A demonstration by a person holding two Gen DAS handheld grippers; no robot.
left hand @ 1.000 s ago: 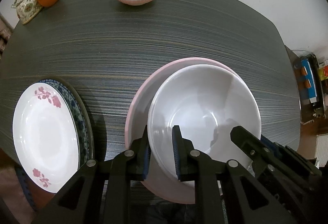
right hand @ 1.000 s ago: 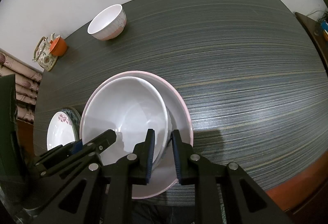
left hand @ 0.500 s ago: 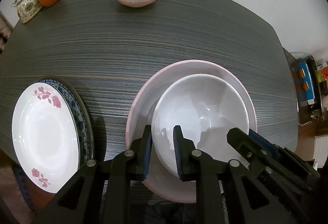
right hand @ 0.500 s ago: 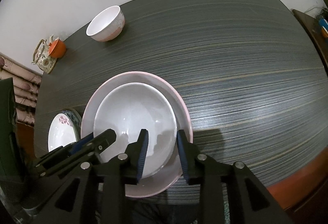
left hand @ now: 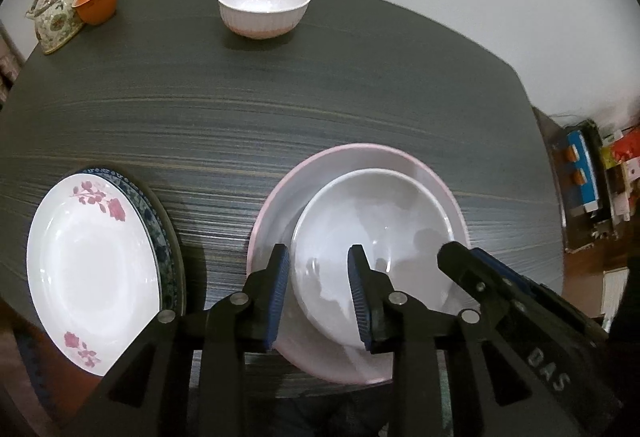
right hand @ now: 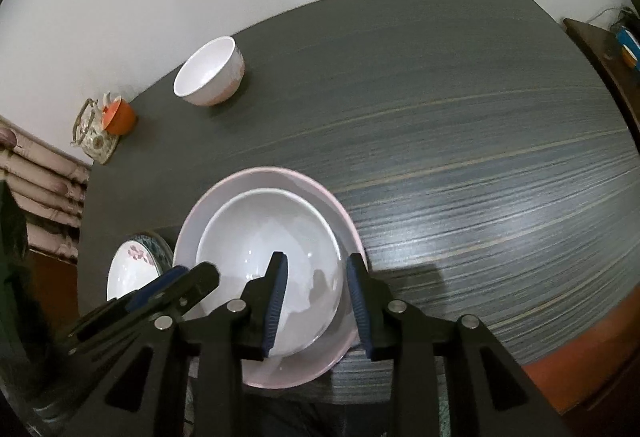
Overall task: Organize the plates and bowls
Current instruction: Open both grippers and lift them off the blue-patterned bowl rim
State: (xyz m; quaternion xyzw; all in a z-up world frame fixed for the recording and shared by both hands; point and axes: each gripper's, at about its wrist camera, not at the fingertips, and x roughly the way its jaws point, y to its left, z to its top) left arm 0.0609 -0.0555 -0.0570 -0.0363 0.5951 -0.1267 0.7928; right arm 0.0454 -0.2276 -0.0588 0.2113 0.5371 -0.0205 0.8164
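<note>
Dark striped table (left hand: 280,109), pink plate (left hand: 352,165), small bowl (left hand: 264,9), stacked plates (left hand: 92,257), teapot (left hand: 56,17)

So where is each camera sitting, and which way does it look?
Left wrist: rides the left hand-held gripper, looking steeply down at the white bowl in the pink-rimmed plate; the right hand-held gripper shows beside it.
Right wrist: rides the right hand-held gripper, looking down likewise.
Shared: the white bowl, plate and ribbed pink bowl.
</note>
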